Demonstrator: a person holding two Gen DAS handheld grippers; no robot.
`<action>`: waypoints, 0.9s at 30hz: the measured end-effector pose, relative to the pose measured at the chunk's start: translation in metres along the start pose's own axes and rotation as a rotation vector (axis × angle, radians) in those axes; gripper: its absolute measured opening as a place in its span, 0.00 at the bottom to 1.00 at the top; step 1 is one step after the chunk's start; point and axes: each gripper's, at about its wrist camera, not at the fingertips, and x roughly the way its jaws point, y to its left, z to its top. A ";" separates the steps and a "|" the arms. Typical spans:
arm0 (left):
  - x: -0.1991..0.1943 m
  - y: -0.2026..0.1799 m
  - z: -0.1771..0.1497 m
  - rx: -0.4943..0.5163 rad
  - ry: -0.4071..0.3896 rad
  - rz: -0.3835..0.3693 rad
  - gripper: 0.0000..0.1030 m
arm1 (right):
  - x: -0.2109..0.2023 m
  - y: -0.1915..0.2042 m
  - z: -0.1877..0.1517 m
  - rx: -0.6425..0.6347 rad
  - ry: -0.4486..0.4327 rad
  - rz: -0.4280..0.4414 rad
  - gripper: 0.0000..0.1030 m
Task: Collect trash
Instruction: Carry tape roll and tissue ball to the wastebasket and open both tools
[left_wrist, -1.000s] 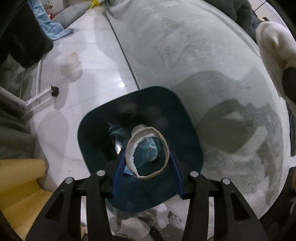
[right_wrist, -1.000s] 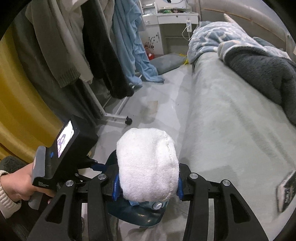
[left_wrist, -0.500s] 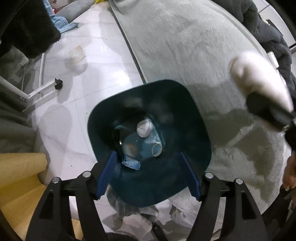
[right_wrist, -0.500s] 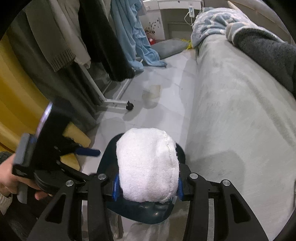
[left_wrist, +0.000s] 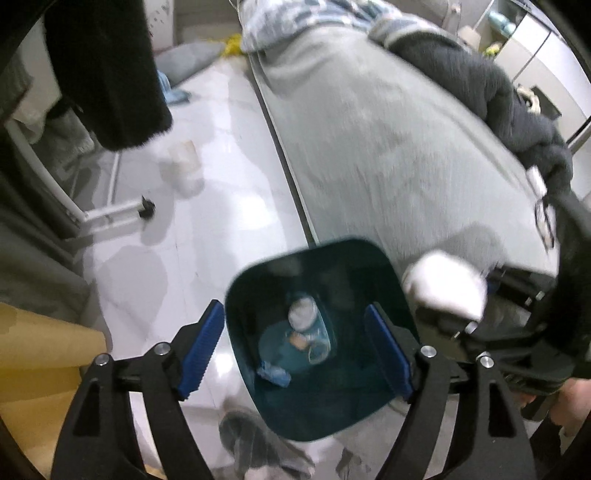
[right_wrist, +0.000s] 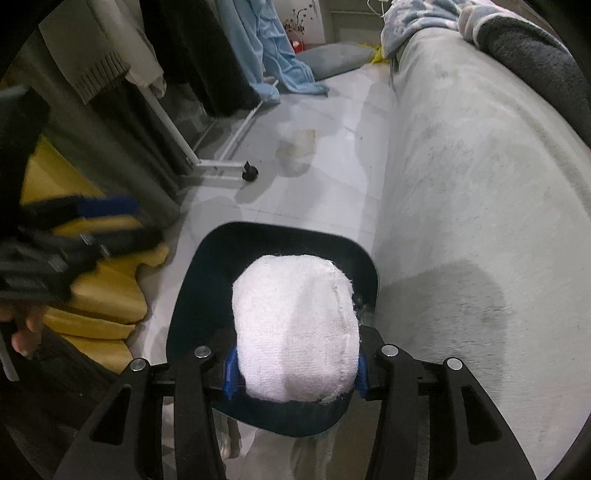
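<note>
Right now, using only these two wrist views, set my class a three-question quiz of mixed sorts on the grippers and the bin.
1. True or false: the left gripper grips a white bundle.
2. Which gripper holds the white cloth bundle? A) left B) right C) neither
3. Fill in: the held bundle hangs above the open dark ____.

Key: 1. False: its jaws have just been opening and stand empty over the bin, with scraps lying at the bottom. 2. B, the right gripper. 3. bin.
</note>
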 end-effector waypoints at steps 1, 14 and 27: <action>-0.004 0.001 0.002 -0.002 -0.027 0.001 0.78 | 0.003 0.002 0.000 -0.003 0.008 -0.003 0.47; -0.063 0.001 0.017 0.036 -0.321 0.057 0.86 | 0.022 0.017 -0.002 -0.045 0.063 -0.015 0.68; -0.105 -0.028 0.026 0.122 -0.491 0.024 0.93 | -0.013 0.019 0.014 -0.043 -0.029 0.005 0.84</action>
